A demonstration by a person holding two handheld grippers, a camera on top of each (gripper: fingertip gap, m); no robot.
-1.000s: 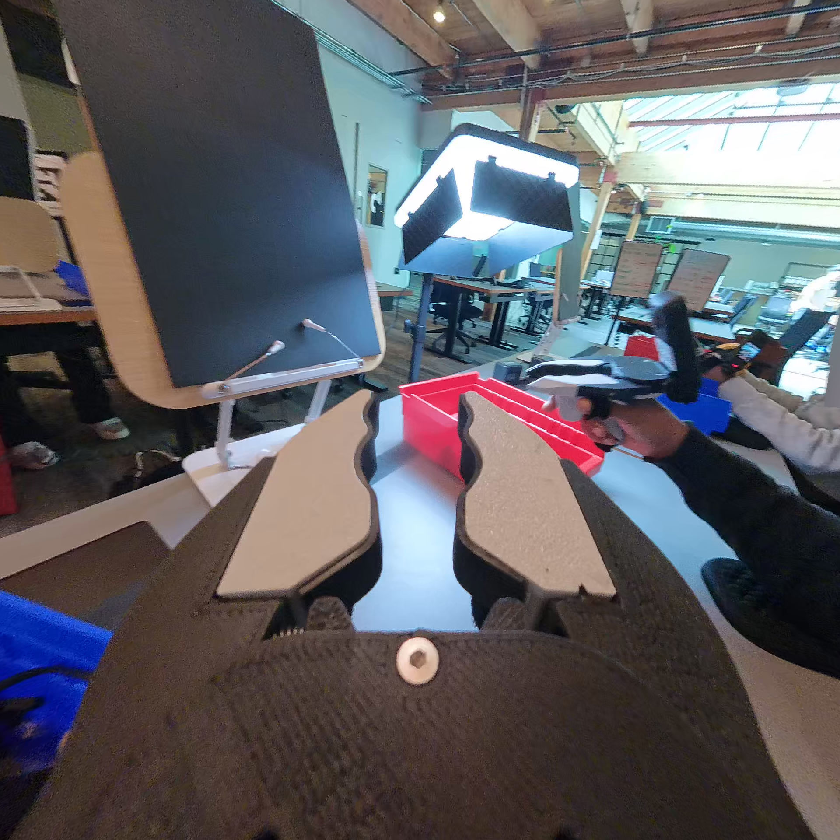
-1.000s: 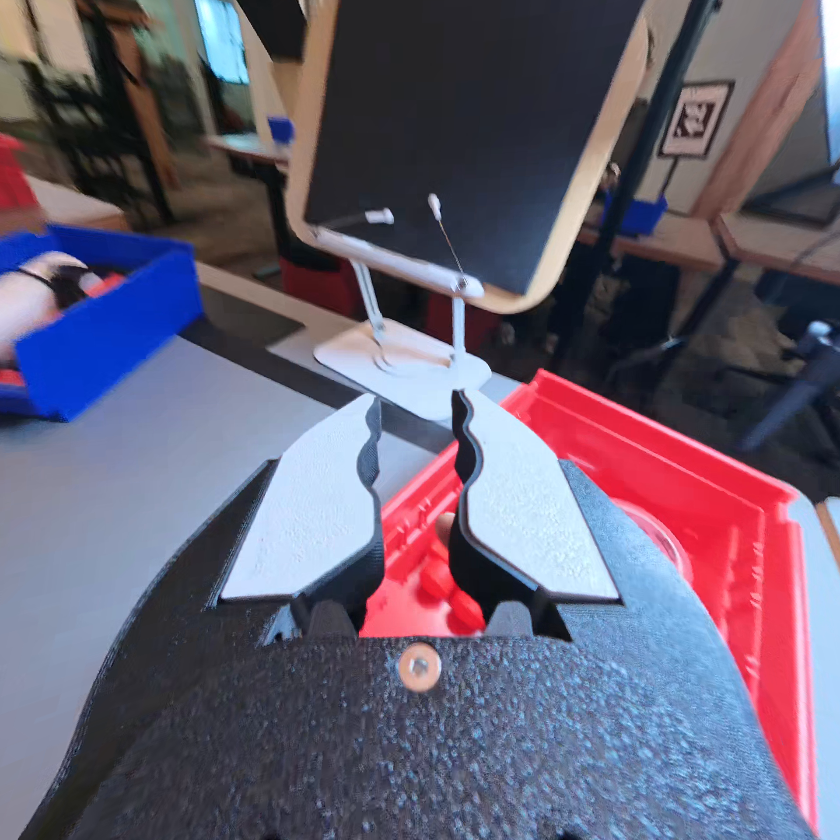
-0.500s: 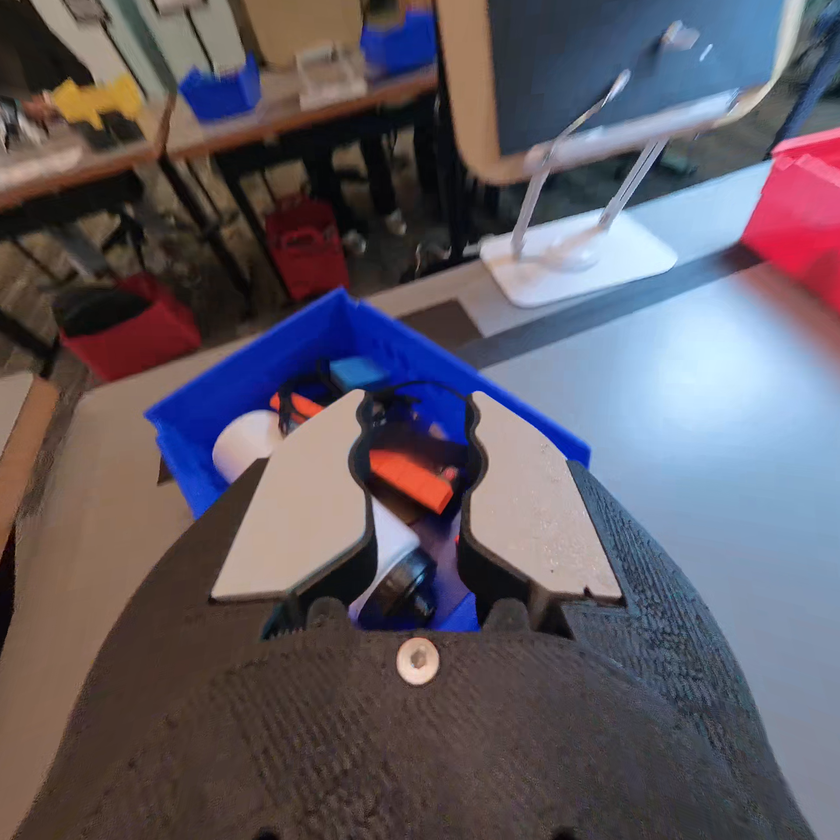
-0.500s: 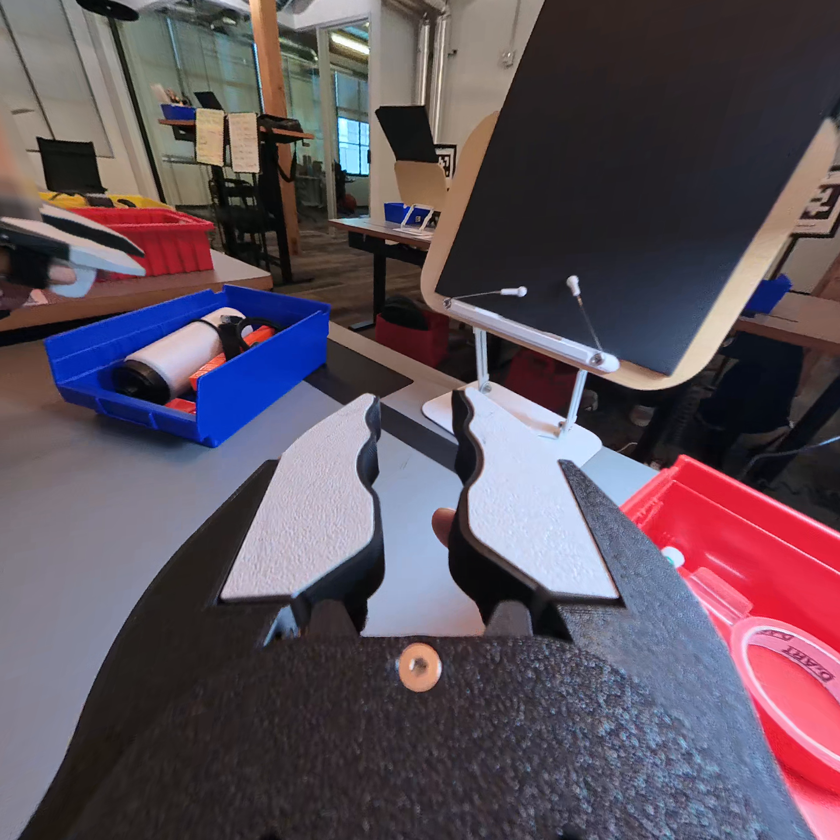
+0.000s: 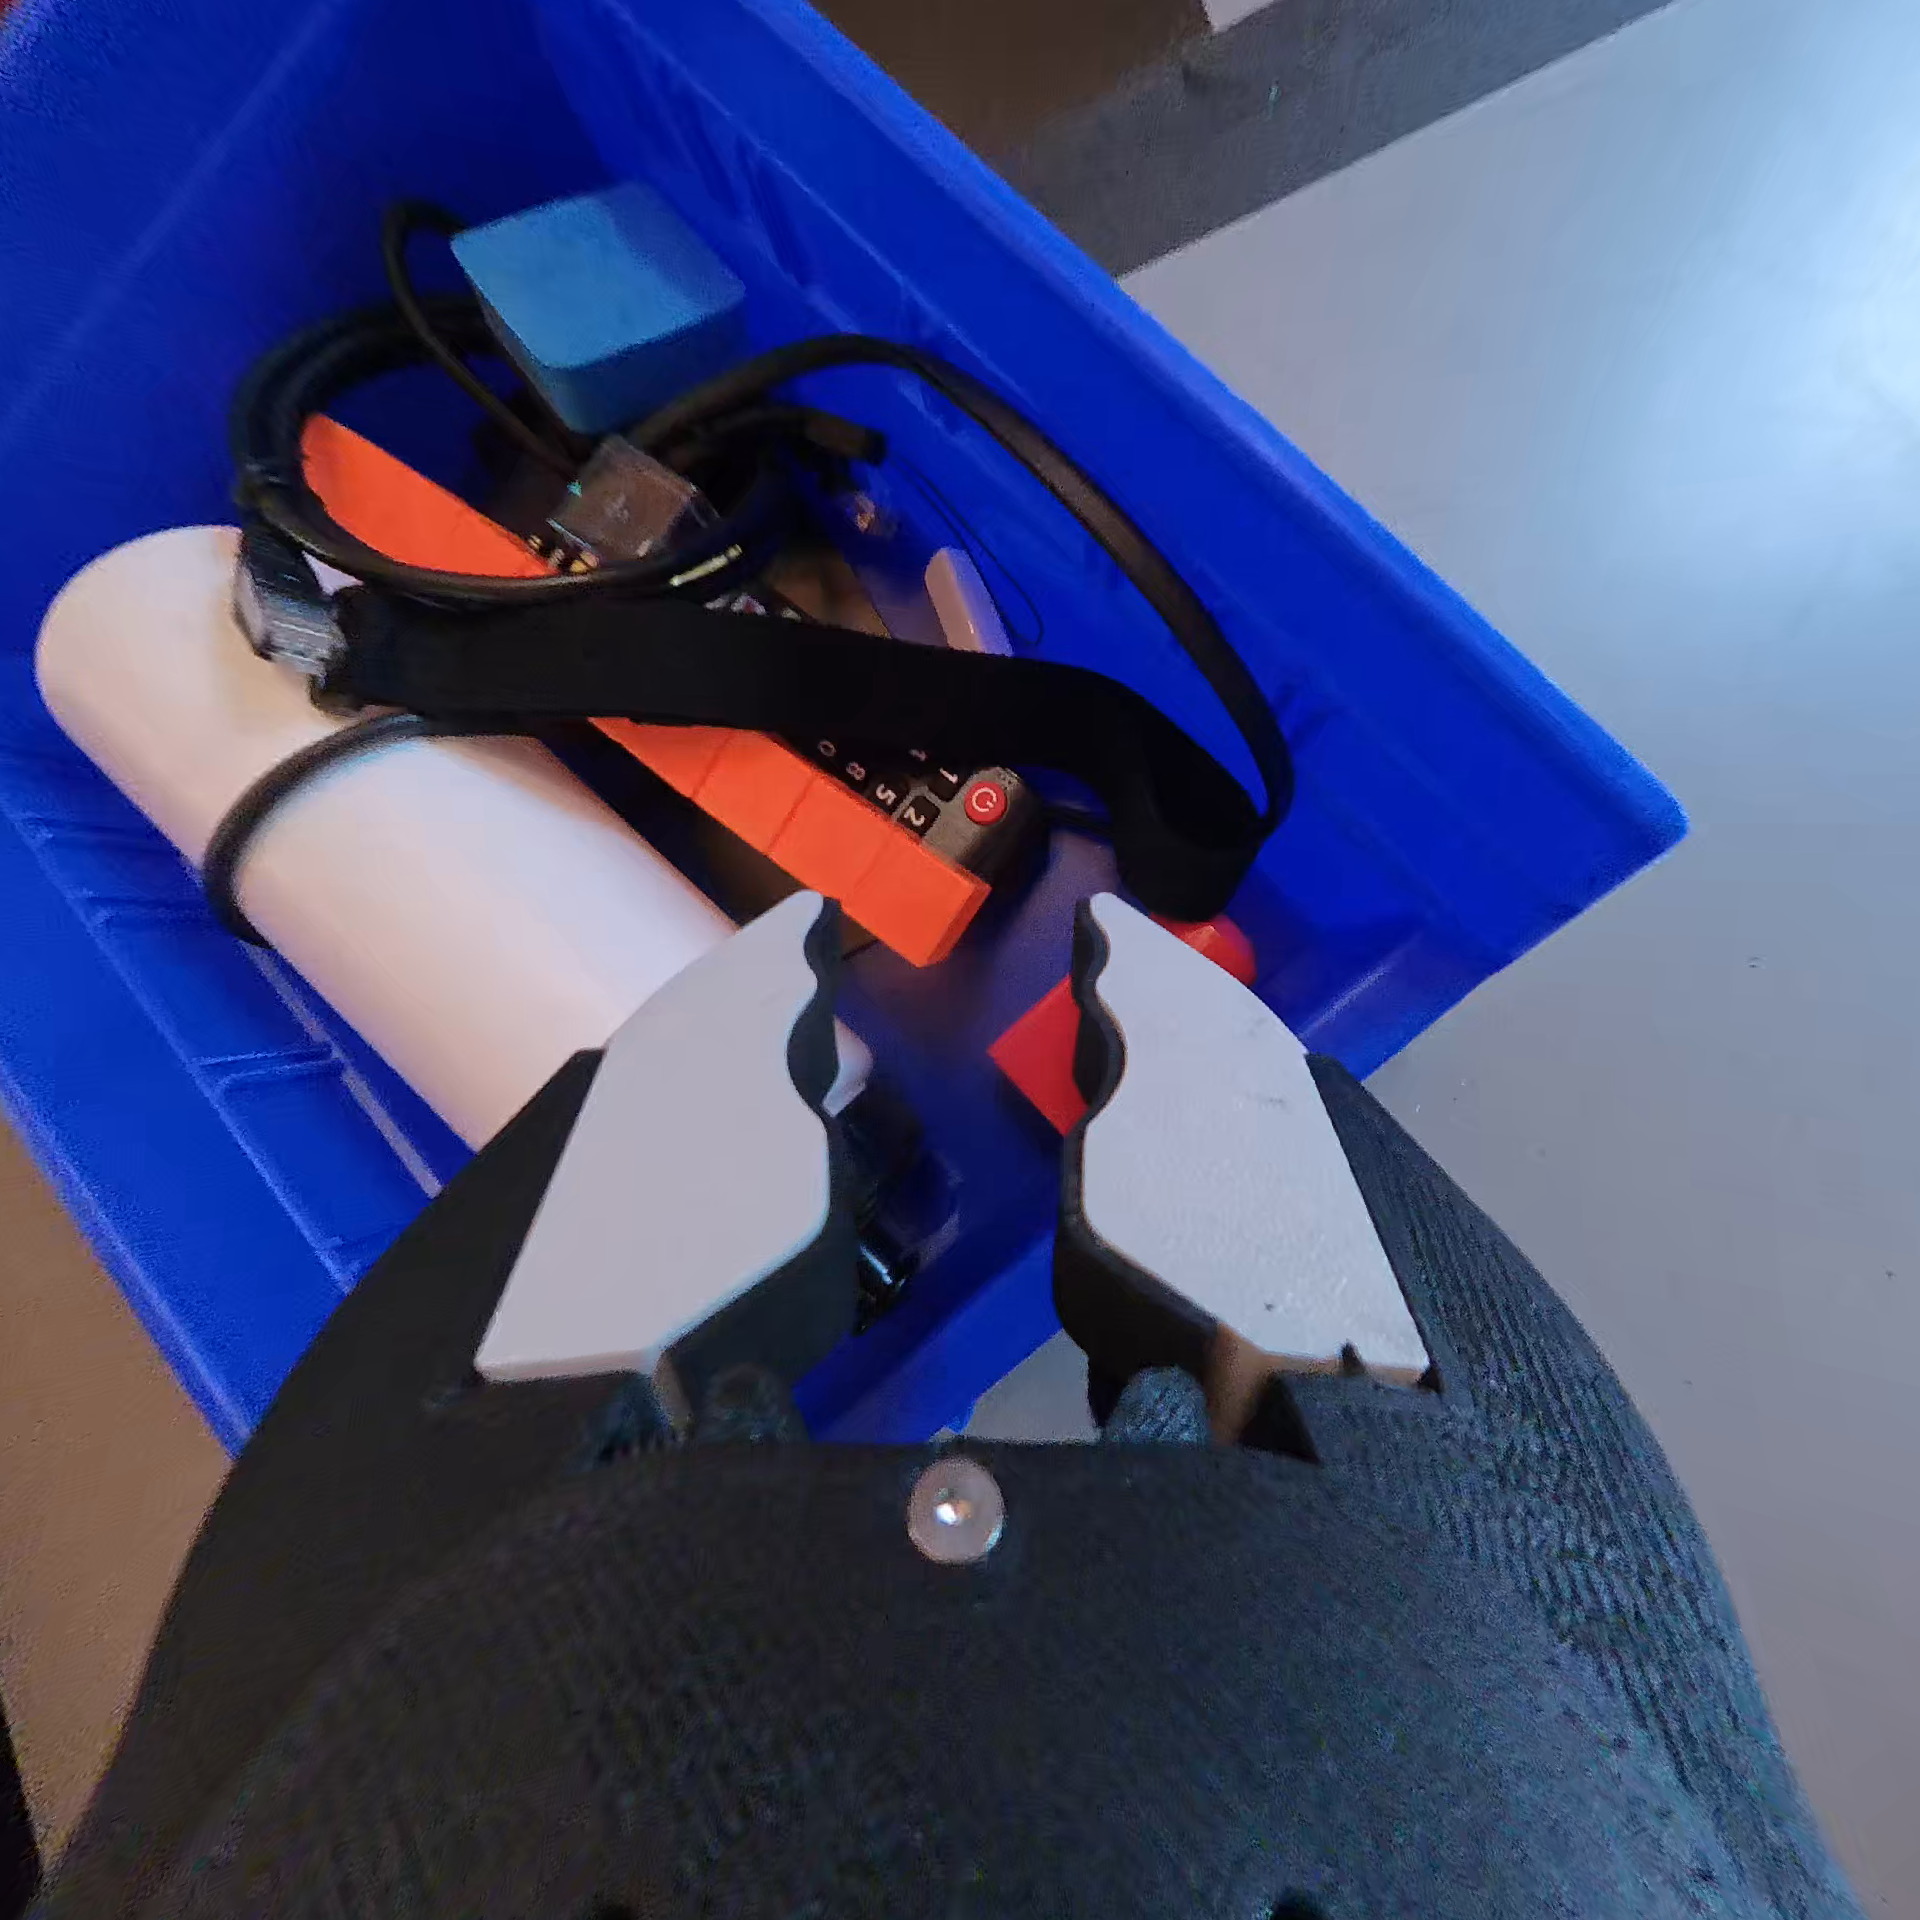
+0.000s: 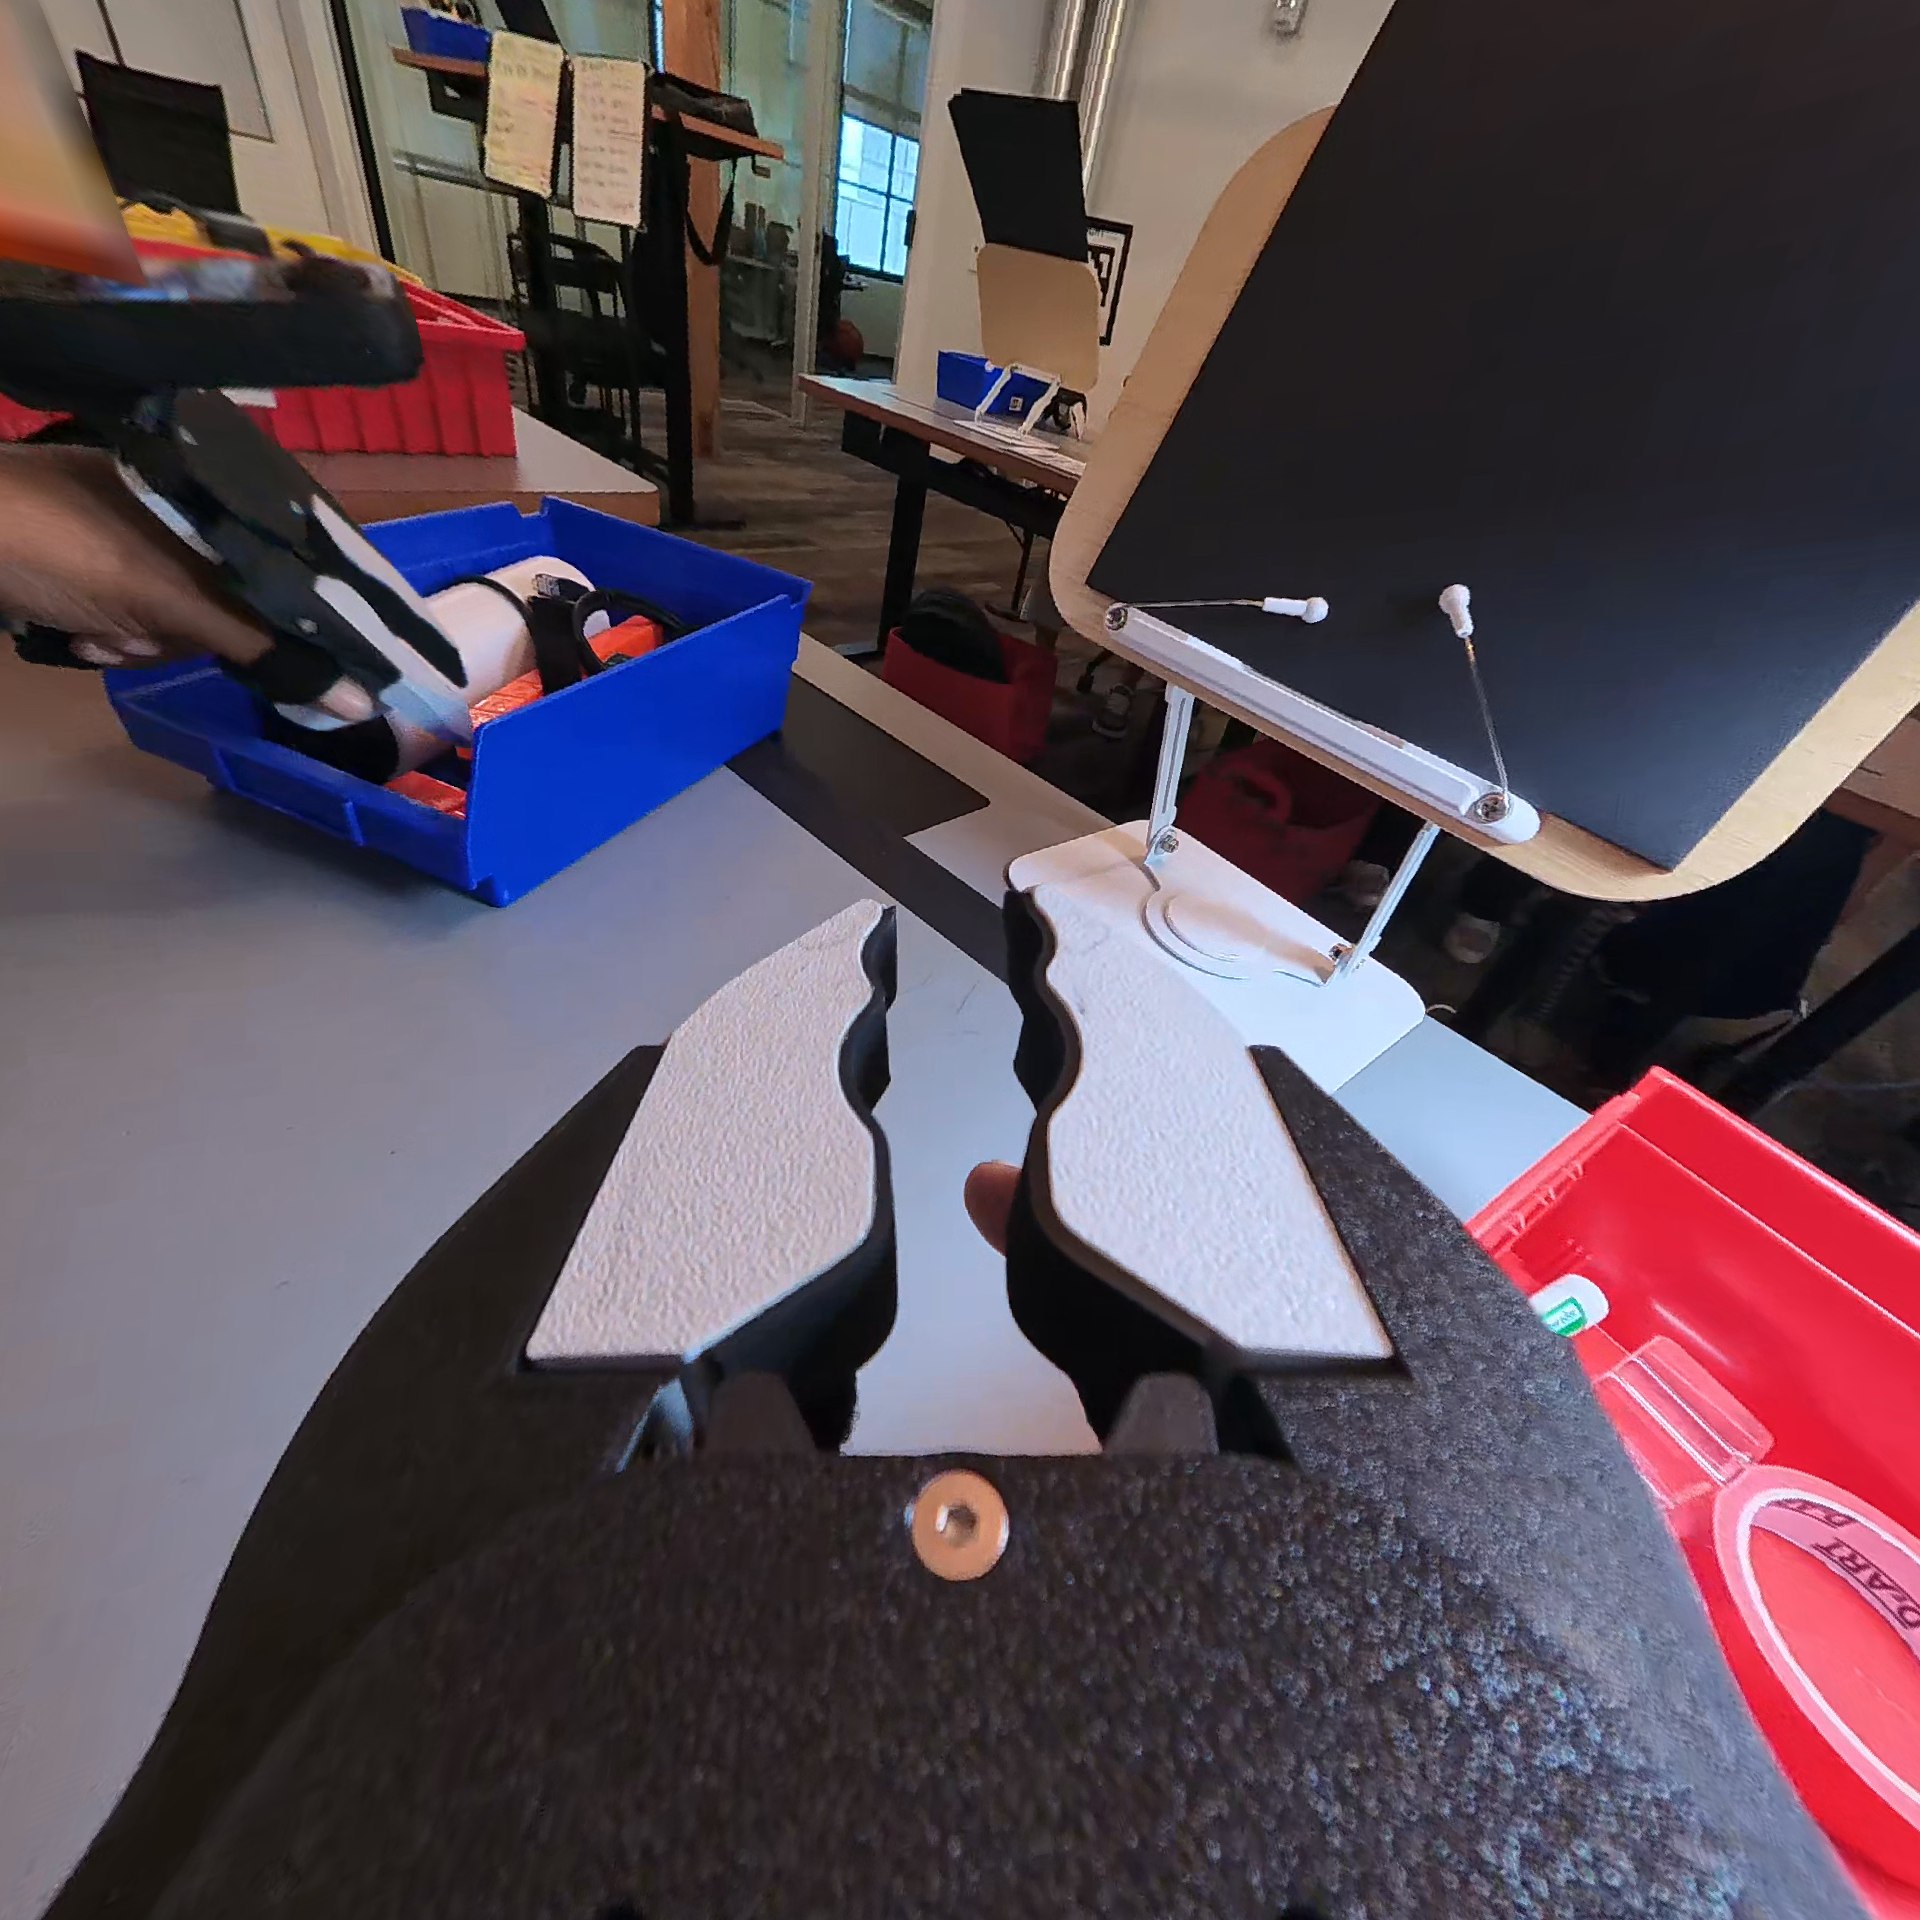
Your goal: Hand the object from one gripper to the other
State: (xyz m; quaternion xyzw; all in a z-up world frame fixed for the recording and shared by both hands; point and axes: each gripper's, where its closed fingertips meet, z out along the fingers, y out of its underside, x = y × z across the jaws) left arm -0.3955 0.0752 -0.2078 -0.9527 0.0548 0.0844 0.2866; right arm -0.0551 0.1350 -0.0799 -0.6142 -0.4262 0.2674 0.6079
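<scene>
While over the blue bin, left hand-held gripper agape.

red block half behind finger; tape roll cut by frame edge; remote mostly covered

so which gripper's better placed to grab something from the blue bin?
Left. The left gripper is open, tips down inside the blue bin; the right gripper hangs open over bare table, apart from it.

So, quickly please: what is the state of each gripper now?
Left gripper: open, empty, over the blue plastic bin.
Right gripper: open, empty, above the grey table.
</scene>
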